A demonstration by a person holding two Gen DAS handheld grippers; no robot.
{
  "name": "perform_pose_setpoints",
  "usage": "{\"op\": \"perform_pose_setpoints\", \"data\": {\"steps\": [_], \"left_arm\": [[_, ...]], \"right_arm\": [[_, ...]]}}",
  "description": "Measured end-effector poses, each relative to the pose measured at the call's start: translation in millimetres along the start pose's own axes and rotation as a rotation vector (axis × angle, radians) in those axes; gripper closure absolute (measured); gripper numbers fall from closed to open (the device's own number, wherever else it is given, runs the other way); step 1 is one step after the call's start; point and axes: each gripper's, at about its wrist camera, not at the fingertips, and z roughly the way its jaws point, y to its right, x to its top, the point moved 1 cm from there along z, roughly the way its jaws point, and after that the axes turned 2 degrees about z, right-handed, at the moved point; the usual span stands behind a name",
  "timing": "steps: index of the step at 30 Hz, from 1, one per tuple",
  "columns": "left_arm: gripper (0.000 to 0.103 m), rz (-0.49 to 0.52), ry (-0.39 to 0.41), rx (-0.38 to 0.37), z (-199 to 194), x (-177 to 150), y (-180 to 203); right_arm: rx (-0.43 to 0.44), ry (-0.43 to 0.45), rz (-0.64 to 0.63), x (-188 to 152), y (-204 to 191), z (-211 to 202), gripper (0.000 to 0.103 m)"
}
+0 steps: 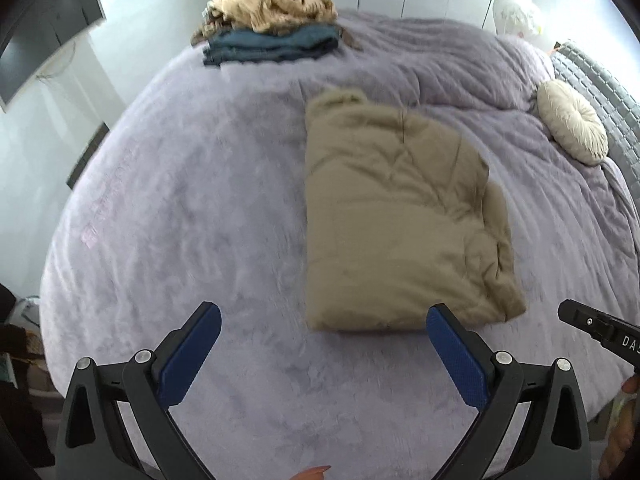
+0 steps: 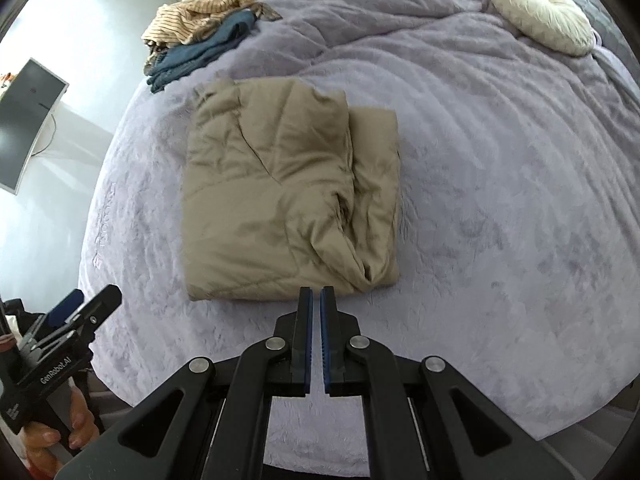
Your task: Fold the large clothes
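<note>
A folded tan quilted garment (image 1: 396,216) lies on the lilac bedspread (image 1: 200,200); it also shows in the right wrist view (image 2: 288,200). My left gripper (image 1: 324,320) is open and empty, held above the bedspread just short of the garment's near edge. My right gripper (image 2: 316,294) is shut and empty, its tips just before the garment's near edge. The right gripper's body shows at the right edge of the left wrist view (image 1: 600,328). The left gripper shows at the lower left of the right wrist view (image 2: 80,308).
A stack of folded clothes, beige stripes (image 1: 272,8) over dark blue (image 1: 272,46), sits at the bed's far left corner. A round cream cushion (image 1: 572,122) lies at the right by a grey headboard (image 1: 600,80). A monitor (image 1: 48,28) stands at the left.
</note>
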Motion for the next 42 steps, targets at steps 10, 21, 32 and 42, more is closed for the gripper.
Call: {"op": "perform_pose_setpoints", "data": {"steps": [10, 21, 32, 42], "left_arm": [[0.000, -0.013, 0.105, 0.015, -40, 18, -1], [0.000, -0.010, 0.150, 0.034, -54, 17, 0], [0.000, -0.028, 0.196, 0.060, -66, 16, -2], [0.000, -0.022, 0.204, 0.060, -69, 16, 2]], "right_arm": [[-0.018, 0.130, -0.048, 16, -21, -38, 0.026], [-0.085, 0.254, -0.077, 19, -34, -56, 0.000], [-0.104, 0.295, -0.072, 18, -36, -61, 0.000], [-0.111, 0.296, -0.065, 17, -34, -63, 0.000]]}}
